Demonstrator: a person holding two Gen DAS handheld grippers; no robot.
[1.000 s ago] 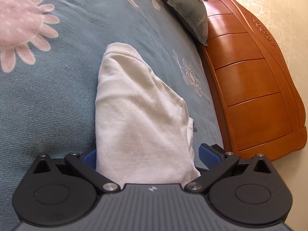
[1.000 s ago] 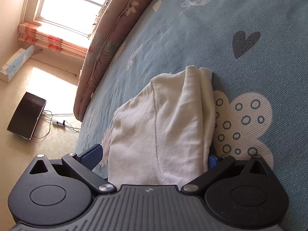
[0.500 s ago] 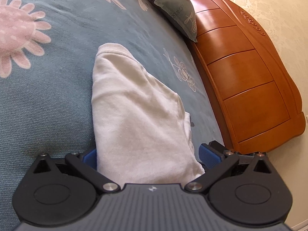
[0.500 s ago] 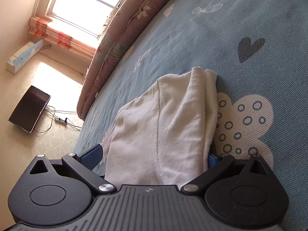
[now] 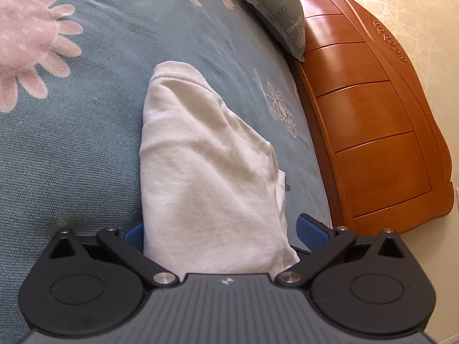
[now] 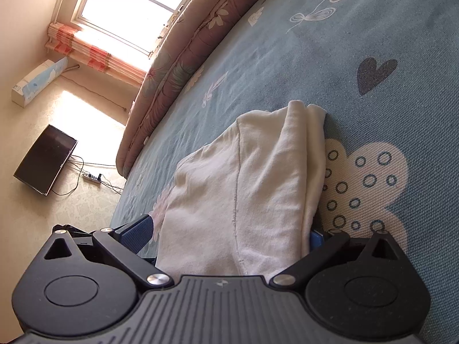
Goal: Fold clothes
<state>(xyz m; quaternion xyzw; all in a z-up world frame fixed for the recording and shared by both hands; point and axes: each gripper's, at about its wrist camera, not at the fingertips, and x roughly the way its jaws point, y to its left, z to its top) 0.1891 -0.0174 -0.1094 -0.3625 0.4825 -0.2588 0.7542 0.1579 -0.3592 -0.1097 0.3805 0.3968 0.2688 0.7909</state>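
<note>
A folded white garment (image 5: 206, 166) lies on the blue flowered bedspread (image 5: 71, 149), its ribbed hem at the far end. My left gripper (image 5: 222, 233) is open, and the near end of the garment lies between its blue fingertips (image 5: 311, 232). In the right wrist view the same white garment (image 6: 252, 189) lies in layered folds next to a cream flower print (image 6: 364, 183). My right gripper (image 6: 226, 233) is also open, its blue pads (image 6: 137, 230) standing on either side of the cloth. The near edge of the garment is hidden behind both gripper bodies.
A wooden headboard (image 5: 373, 132) runs along the right of the bed, with a grey-green pillow (image 5: 281, 14) against it. A rolled quilt (image 6: 183, 57) lines the far edge of the bed. Below are a dark screen (image 6: 46, 159), cables, and a window (image 6: 129, 3).
Both views have shifted slightly over the garment, and the right one now shows more of the floor and window. The cloth stays between the fingers of both grippers, which remain wide apart.
</note>
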